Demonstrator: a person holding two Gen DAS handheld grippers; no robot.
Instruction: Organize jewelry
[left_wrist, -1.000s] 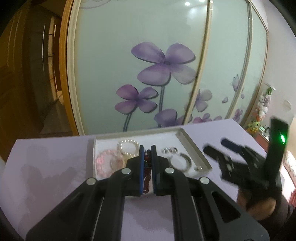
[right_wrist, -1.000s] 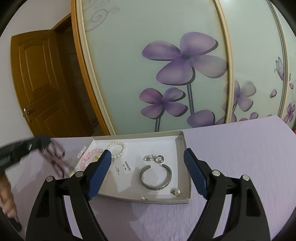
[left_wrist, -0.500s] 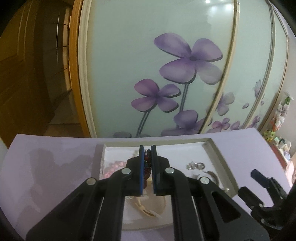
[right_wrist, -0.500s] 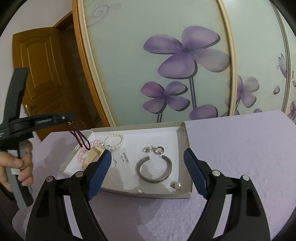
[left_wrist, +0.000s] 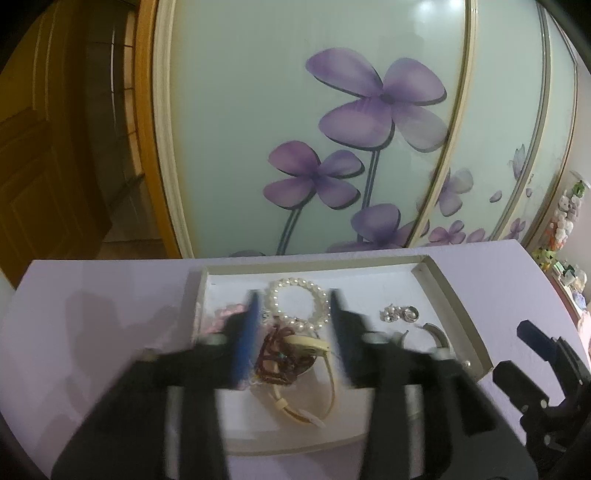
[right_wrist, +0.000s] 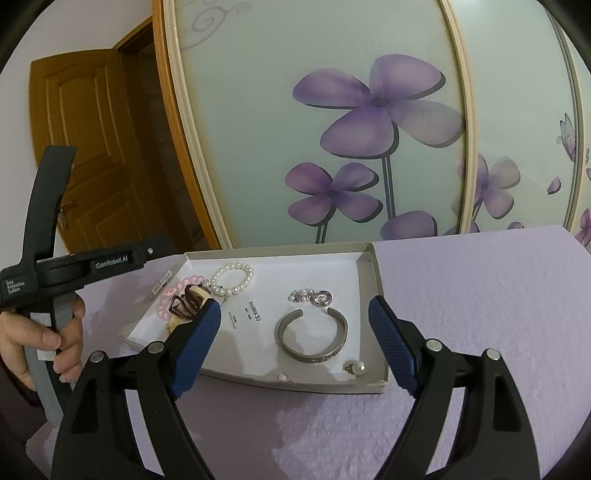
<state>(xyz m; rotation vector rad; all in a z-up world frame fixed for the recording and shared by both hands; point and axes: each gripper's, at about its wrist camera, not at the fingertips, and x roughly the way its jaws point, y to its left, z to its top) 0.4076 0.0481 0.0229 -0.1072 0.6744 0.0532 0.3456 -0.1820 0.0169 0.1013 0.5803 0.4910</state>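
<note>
Dark red bead string (left_wrist: 275, 356) lies heaped in the tray (left_wrist: 452, 291), near-left part, on a cream bangle (left_wrist: 308, 345) and just near of the pearl bracelet (left_wrist: 299, 301). Left gripper (left_wrist: 293, 332) hangs over it, jaws blurred, just been opening; beads sit between the pads, apparently released. To finish well: lift straight up and clear, so no loop snags a pad and drags out. Right gripper (right_wrist: 295, 341) waits wide and empty on the near side, before the silver cuff (right_wrist: 312, 338).
</note>
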